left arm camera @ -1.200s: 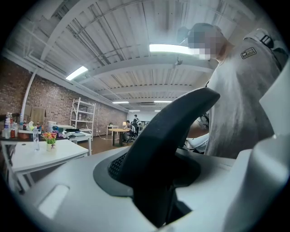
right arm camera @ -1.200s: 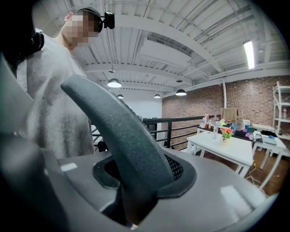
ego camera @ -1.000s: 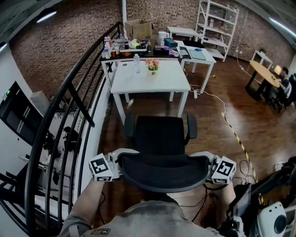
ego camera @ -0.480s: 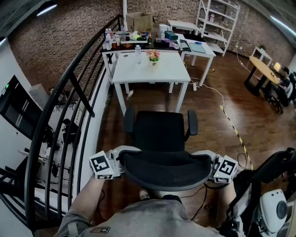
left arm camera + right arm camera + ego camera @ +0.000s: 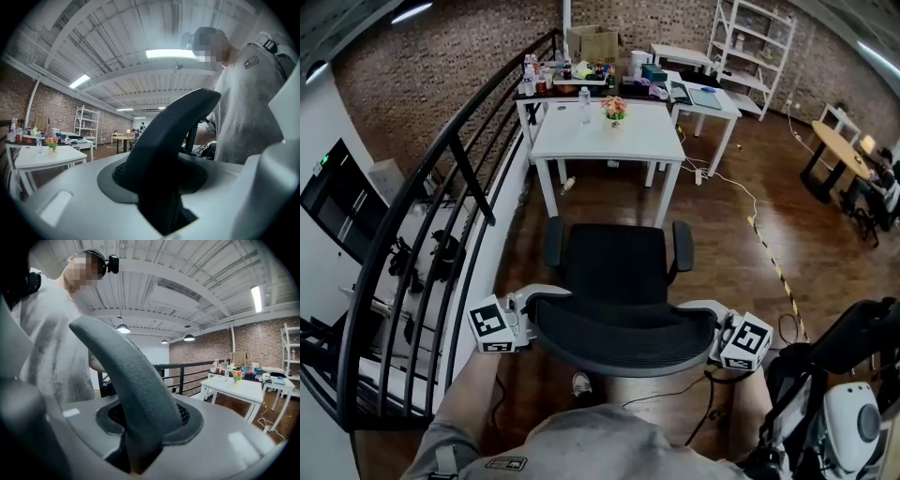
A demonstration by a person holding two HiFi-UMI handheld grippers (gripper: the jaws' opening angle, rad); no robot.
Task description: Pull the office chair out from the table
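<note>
The black office chair (image 5: pixel 614 267) stands on the wood floor, apart from the white table (image 5: pixel 609 141), its seat facing the table. Its curved backrest (image 5: pixel 623 339) is nearest me. My left gripper (image 5: pixel 528 317) is shut on the backrest's left end and my right gripper (image 5: pixel 715 330) on its right end. In the left gripper view the dark backrest edge (image 5: pixel 168 136) rises out from between the jaws of the left gripper (image 5: pixel 161 206). The right gripper view shows that same backrest (image 5: pixel 126 376) clamped in the right gripper (image 5: pixel 136 451).
A black railing (image 5: pixel 441 187) runs along the left side. The white table carries a flower vase (image 5: pixel 614 111) and a bottle (image 5: pixel 585 98). A cluttered table (image 5: pixel 581 80) stands behind it. A cable (image 5: pixel 741 202) and striped tape (image 5: pixel 773 267) cross the floor at right.
The chair and both grippers have come back toward me, and the strip of floor between the chair and the white table has widened. Both grips have held.
</note>
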